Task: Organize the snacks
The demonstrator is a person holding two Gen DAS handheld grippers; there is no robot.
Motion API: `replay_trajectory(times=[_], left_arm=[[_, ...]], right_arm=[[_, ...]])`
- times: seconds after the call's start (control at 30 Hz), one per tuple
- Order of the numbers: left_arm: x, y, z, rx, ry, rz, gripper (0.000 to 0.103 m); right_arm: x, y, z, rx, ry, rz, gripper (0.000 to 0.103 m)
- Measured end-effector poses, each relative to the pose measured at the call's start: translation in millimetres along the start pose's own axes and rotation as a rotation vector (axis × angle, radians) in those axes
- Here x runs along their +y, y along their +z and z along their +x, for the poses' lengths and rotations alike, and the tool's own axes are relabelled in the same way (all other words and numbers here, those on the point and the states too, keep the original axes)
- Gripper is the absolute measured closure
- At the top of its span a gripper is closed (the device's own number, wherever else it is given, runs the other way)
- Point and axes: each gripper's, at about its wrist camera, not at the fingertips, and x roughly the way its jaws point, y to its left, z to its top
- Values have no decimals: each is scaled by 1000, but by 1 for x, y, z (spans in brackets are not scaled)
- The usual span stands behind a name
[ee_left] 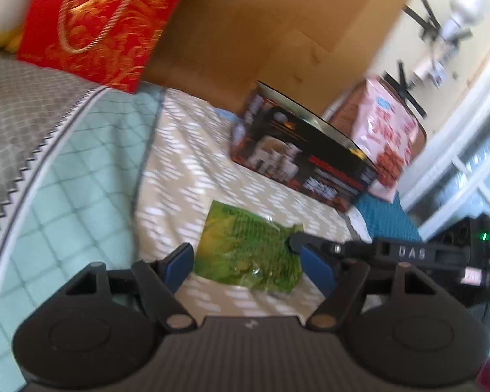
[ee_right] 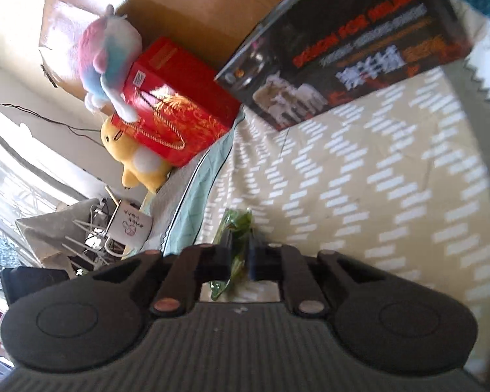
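A green snack packet (ee_left: 248, 254) lies on the beige patterned cloth (ee_left: 186, 176). My left gripper (ee_left: 248, 261) is open, its blue-padded fingers either side of the packet. My right gripper (ee_right: 238, 254) is shut on the same green packet (ee_right: 235, 228), seen edge-on between its fingers; in the left wrist view its black fingertip (ee_left: 297, 241) grips the packet's right edge. A black snack box (ee_left: 303, 156) stands behind, also in the right wrist view (ee_right: 352, 45). A pink snack bag (ee_left: 385, 134) leans behind the box.
A red gift bag (ee_left: 98, 23) with gold cord, a yellow plush (ee_right: 130, 153) and a pink-blue plush (ee_right: 111, 49) stand at the back by a cardboard box (ee_left: 277, 26). A white mug (ee_right: 130, 228) and cables sit beside the bed edge.
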Motion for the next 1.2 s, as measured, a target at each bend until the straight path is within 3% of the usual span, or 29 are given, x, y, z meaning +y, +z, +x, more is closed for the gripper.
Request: replay_trajectory(times=[0.17, 0.4, 0.53, 0.6, 0.67, 0.83, 1.0, 1.2], left_arm=[[-27, -13, 8, 31, -61, 67, 24], [-26, -19, 11, 46, -167, 26, 22], [-20, -18, 10, 40, -198, 1, 21], [-20, -18, 11, 38, -202, 3, 21], [-22, -18, 12, 37, -196, 13, 20], [-15, -16, 12, 39, -223, -23, 19], [2, -10, 9, 32, -263, -124, 19], [6, -5, 7, 54, -345, -213, 15]], right_arm=[[-8, -5, -33, -34, -11, -31, 91], [-17, -8, -55, -83, 50, -16, 87], [-9, -16, -40, -60, -50, -94, 67], [-6, -19, -37, -48, -61, -128, 68], [-5, -20, -38, -47, -27, -132, 83], [-1, -23, -41, -65, -17, -150, 84], [-22, -17, -52, -93, 26, -19, 84], [-49, -15, -65, -93, 200, 185, 87]])
